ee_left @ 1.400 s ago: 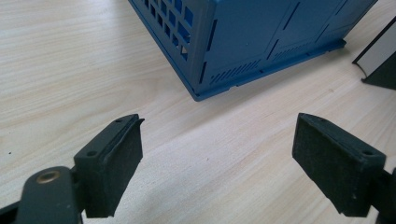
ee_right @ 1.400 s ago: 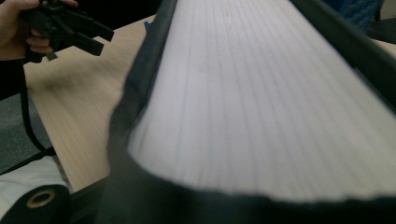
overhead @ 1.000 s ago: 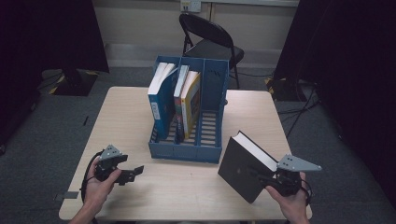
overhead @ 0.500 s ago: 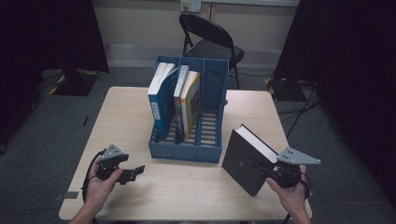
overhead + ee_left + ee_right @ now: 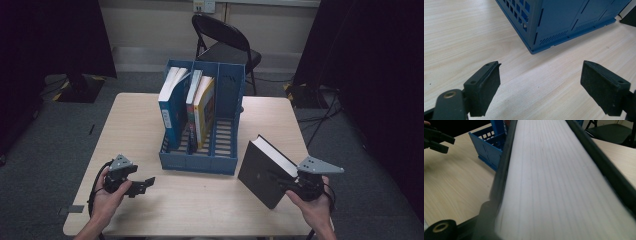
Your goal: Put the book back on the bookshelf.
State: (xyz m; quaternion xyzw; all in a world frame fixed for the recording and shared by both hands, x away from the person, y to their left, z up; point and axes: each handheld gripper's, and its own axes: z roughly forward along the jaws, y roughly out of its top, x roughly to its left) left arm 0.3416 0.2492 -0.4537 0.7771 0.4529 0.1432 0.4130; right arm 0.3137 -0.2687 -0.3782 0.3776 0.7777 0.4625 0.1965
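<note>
Right of rack (image 5: 202,145): right gripper (image 5: 292,183), jaws just widened, around tilted black book (image 5: 262,170); left gripper (image 5: 142,184) jaws wide, empty.

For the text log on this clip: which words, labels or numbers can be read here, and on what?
None can be read.
Blue book: pale spine label, too small to read.
Yellow book: cover marks blurred.
Black book: small mark on cover, unreadable.
Wall plate: no legible text.

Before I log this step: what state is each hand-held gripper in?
Left hand-held gripper: open, empty.
Right hand-held gripper: closed on the black book.
</note>
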